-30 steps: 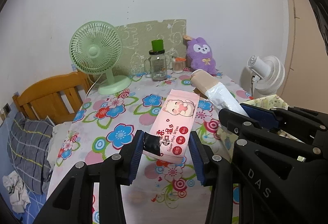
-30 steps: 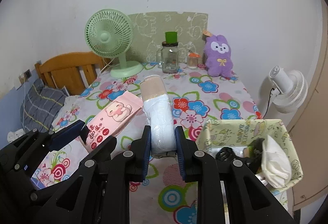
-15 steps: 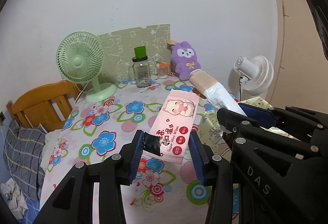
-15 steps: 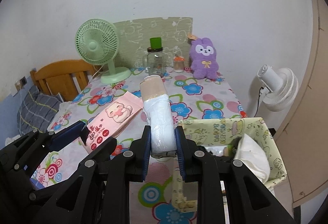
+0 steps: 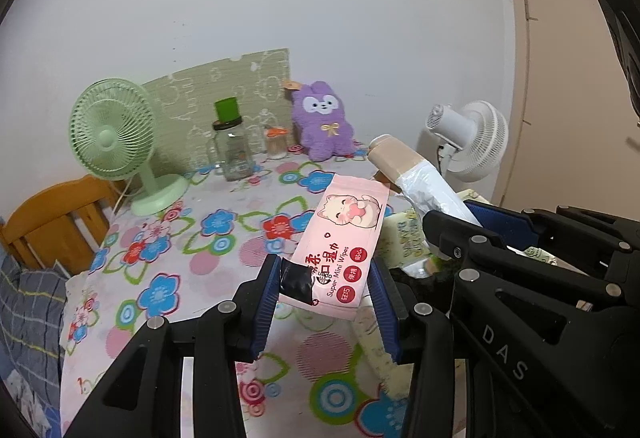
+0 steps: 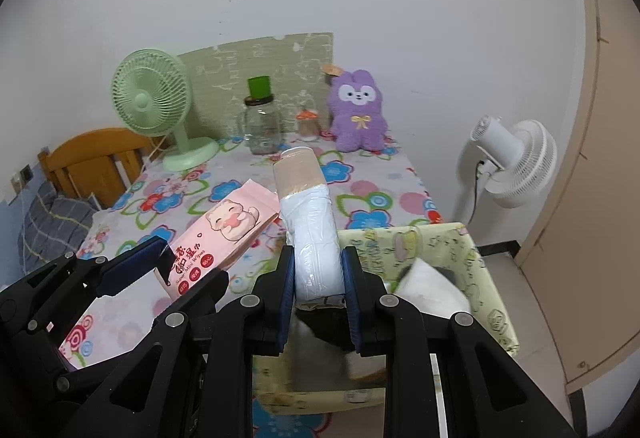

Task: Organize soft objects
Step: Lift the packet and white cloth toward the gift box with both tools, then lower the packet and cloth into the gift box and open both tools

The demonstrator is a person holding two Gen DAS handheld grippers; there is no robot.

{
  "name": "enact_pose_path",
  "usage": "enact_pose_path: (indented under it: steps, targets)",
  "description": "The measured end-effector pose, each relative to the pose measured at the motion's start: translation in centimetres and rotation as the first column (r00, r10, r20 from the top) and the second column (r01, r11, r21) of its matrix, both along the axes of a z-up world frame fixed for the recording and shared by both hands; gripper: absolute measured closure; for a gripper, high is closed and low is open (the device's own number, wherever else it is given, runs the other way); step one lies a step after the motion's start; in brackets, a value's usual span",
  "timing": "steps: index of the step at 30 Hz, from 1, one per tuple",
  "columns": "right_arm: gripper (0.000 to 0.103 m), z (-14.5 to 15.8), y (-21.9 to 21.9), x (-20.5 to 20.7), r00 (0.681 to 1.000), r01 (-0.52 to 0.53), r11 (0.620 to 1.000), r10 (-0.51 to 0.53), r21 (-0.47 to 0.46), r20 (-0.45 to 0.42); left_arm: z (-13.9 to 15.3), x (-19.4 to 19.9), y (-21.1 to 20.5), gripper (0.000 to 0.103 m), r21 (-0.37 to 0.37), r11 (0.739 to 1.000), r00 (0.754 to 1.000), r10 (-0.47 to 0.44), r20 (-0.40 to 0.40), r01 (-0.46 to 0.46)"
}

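Observation:
My left gripper [image 5: 326,284] is shut on a pink pack of wet wipes [image 5: 344,238] and holds it in the air above the floral table, left of the basket; the pack also shows in the right wrist view [image 6: 218,234]. My right gripper [image 6: 318,278] is shut on a roll of white bags with a tan end [image 6: 308,222] and holds it over the near left part of the yellow-green fabric basket [image 6: 476,254]. The roll also shows in the left wrist view [image 5: 416,181]. White and dark soft items [image 6: 432,290] lie in the basket.
At the table's far end stand a green fan [image 6: 160,109], a glass jar with a green cap [image 6: 262,125], a small jar [image 6: 307,125] and a purple plush bunny [image 6: 356,113]. A white fan [image 6: 516,161] stands right of the table, a wooden chair [image 6: 92,161] left.
Both grippers have moved right and back with their loads. The roll is now over the basket and the wipes pack is near the basket's left edge.

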State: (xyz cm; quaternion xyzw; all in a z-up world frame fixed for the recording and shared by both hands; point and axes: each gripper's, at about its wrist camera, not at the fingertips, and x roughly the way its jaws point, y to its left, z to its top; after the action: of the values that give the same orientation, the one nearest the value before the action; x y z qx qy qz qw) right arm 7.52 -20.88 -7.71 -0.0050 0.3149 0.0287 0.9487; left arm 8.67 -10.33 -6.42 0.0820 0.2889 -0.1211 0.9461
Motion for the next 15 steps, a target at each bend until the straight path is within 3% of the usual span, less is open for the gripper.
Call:
enact_pose_path:
  steps: [15]
  targets:
    - [0.077, -1.6, -5.2, 0.8, 0.995, 0.091, 0.996, -0.09, 0.011, -0.036, -1.7, 1.9, -5.2, 0.058, 0.019, 0.996, 0.996, -0.086, -0.038, 0.087]
